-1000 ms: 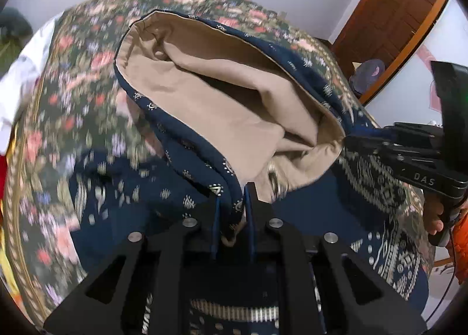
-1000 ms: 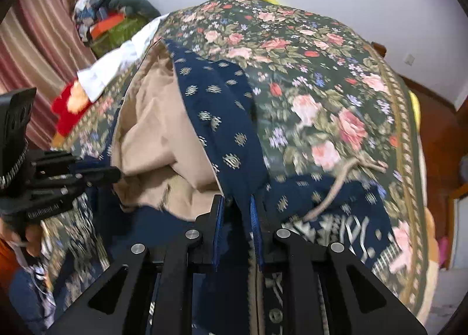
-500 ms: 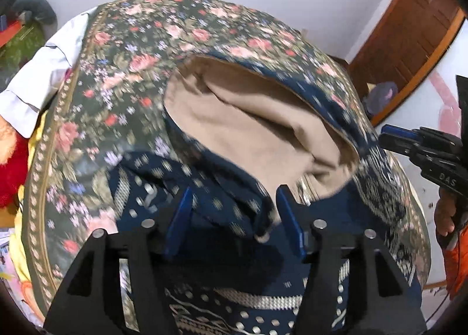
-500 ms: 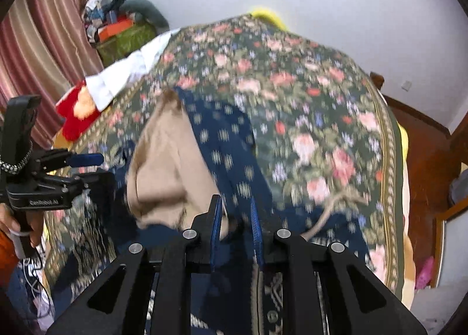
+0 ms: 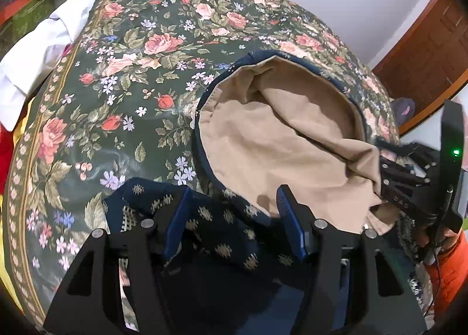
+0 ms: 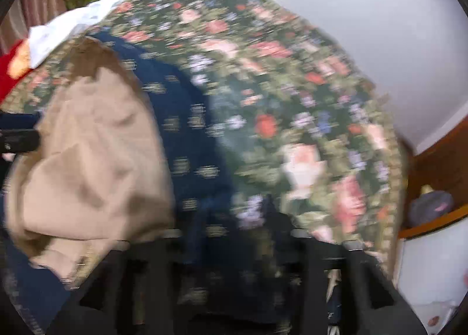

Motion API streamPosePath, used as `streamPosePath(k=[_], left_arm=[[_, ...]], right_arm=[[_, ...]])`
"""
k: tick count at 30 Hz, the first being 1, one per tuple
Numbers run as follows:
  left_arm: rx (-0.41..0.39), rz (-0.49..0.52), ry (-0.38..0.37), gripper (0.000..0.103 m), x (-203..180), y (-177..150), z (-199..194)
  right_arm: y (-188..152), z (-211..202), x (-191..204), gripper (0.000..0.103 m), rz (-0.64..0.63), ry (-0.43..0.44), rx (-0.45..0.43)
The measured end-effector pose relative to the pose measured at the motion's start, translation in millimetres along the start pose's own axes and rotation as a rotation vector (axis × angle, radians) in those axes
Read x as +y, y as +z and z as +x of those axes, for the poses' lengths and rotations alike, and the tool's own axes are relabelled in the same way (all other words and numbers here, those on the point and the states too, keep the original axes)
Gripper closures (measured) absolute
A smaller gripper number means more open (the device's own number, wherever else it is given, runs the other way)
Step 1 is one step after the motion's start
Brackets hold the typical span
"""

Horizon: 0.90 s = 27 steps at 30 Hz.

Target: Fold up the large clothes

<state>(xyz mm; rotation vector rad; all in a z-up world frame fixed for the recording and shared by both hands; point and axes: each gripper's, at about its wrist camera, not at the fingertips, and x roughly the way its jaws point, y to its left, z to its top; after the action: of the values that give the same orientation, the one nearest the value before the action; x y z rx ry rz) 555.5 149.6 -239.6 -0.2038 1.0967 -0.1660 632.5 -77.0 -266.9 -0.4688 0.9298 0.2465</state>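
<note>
Garment (image 5: 280, 142), navy print with tan lining, lies heaped at near edge of floral bedspread (image 5: 122, 77), fold laid over. Left gripper (image 5: 234, 218) spread, cloth loose between pads, unpinched. Right gripper (image 6: 234, 235) blurred, jaws opening, apparently releasing the fold.

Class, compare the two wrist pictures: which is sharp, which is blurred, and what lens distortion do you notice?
Left wrist view: sharp, the floral bedspread and tan lining crisp, though fisheye bulges the bed into a dome with dark corners. Right wrist view: heavy motion smear, so the navy garment pattern streaks.
</note>
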Motion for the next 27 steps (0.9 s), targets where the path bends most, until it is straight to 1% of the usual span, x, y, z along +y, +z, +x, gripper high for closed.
streamPosePath(k=[1, 2, 3, 5, 6, 9, 11, 12, 14, 15, 16, 18, 19, 20, 21, 23, 24, 26, 27], left_arm=[[0.0, 0.008, 0.006, 0.044, -1, 1, 2], [-0.004, 0.018, 0.016, 0.044, -1, 3, 6], [-0.007, 0.027, 0.028, 0.044, -1, 4, 8], [-0.013, 0.044, 0.042, 0.044, -3, 6, 11], [-0.02, 0.053, 0.045, 0.044, -3, 8, 13], [-0.047, 0.053, 0.058, 0.044, -1, 16, 16], [-0.061, 0.037, 0.062, 0.044, 3, 22, 17], [-0.068, 0.027, 0.062, 0.044, 5, 25, 17], [-0.082, 0.01, 0.051, 0.044, 9, 30, 16], [-0.091, 0.005, 0.045, 0.044, 11, 32, 15], [-0.096, 0.003, 0.044, 0.044, 12, 34, 15], [-0.109, 0.007, 0.048, 0.046, 13, 39, 15], [-0.109, 0.012, 0.047, 0.05, 13, 41, 16], [-0.104, 0.017, 0.04, 0.057, 13, 45, 18], [-0.101, 0.019, 0.033, 0.061, 13, 47, 20], [-0.098, 0.019, 0.033, 0.065, 13, 53, 26], [-0.098, 0.022, 0.041, 0.068, 12, 56, 29], [-0.086, 0.029, 0.056, 0.087, 10, 61, 35], [-0.081, 0.033, 0.056, 0.092, 9, 63, 38]], right_arm=[[-1, -1, -2, 0.015, -0.012, -0.056, -0.031], [-3, -3, -7, 0.011, -0.018, -0.071, -0.062], [-3, -2, -11, 0.011, -0.012, -0.045, -0.058], [-1, -4, -25, 0.012, 0.043, 0.043, -0.035], [1, -8, -30, 0.012, 0.069, 0.073, -0.042], [14, -26, -42, 0.012, 0.168, 0.205, -0.099], [28, -30, -43, 0.012, 0.23, 0.297, -0.106], [37, -30, -42, 0.012, 0.262, 0.362, -0.107], [50, -27, -34, 0.012, 0.288, 0.437, -0.104], [58, -22, -29, 0.012, 0.298, 0.47, -0.094], [64, -17, -22, 0.012, 0.301, 0.483, -0.079], [76, -1, -8, 0.012, 0.298, 0.478, -0.034], [80, 6, -2, 0.013, 0.289, 0.47, -0.013], [82, 11, 4, 0.017, 0.288, 0.457, 0.002], [85, 18, 11, 0.019, 0.291, 0.449, 0.019], [87, 25, 12, 0.036, 0.309, 0.445, 0.028], [88, 28, 11, 0.039, 0.316, 0.451, 0.028], [87, 29, 6, 0.052, 0.33, 0.462, 0.017], [85, 28, 3, 0.062, 0.342, 0.474, 0.013]])
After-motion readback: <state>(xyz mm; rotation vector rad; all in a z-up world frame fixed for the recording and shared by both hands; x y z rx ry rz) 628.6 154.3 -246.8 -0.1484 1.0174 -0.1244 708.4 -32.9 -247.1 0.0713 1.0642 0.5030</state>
